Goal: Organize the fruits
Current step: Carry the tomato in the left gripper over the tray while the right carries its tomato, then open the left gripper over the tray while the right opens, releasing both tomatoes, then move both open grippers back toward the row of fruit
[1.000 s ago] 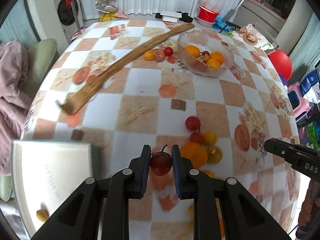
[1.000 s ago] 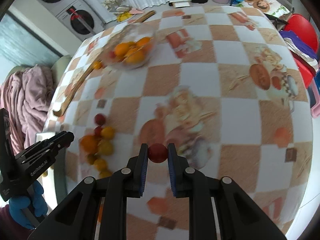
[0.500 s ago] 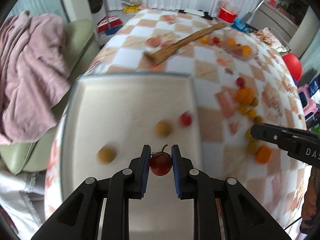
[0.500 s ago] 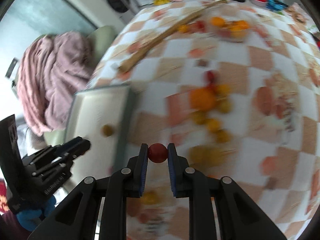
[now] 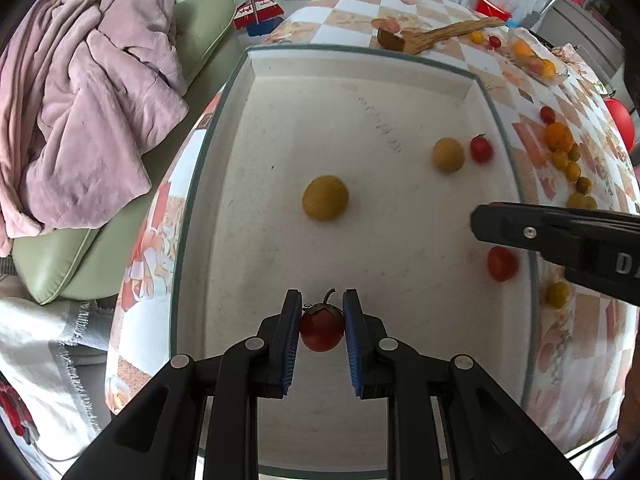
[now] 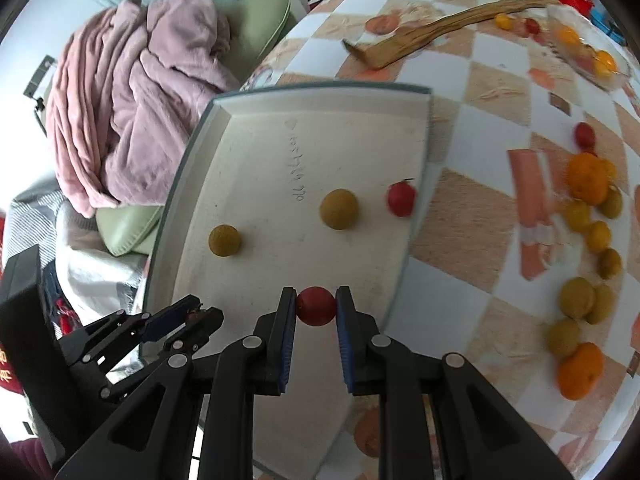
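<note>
My left gripper (image 5: 322, 320) is shut on a dark red tomato (image 5: 322, 330) with a stem, low over the near part of a white tray (image 5: 224, 92). My right gripper (image 6: 316, 308) is shut on a smooth red tomato (image 6: 316, 306) above the tray's (image 6: 304, 92) near right edge. In the left wrist view the right gripper (image 5: 480, 224) reaches in from the right, its tomato (image 5: 502, 263) showing beneath it. Two yellow-brown round fruits (image 5: 325, 198) (image 5: 448, 155) and a small red tomato (image 5: 481, 149) lie loose in the tray. The left gripper (image 6: 192, 314) appears lower left in the right wrist view.
Several oranges (image 6: 586, 178) and small yellow fruits (image 6: 576, 298) lie on the checkered tablecloth right of the tray. A glass bowl (image 5: 536, 60) of oranges and a long wooden piece (image 5: 440, 34) sit farther back. A pink blanket (image 5: 88, 100) lies on a green seat to the left.
Both grippers have swept left from above the loose fruits on the cloth to above the tray, each still carrying its tomato.
</note>
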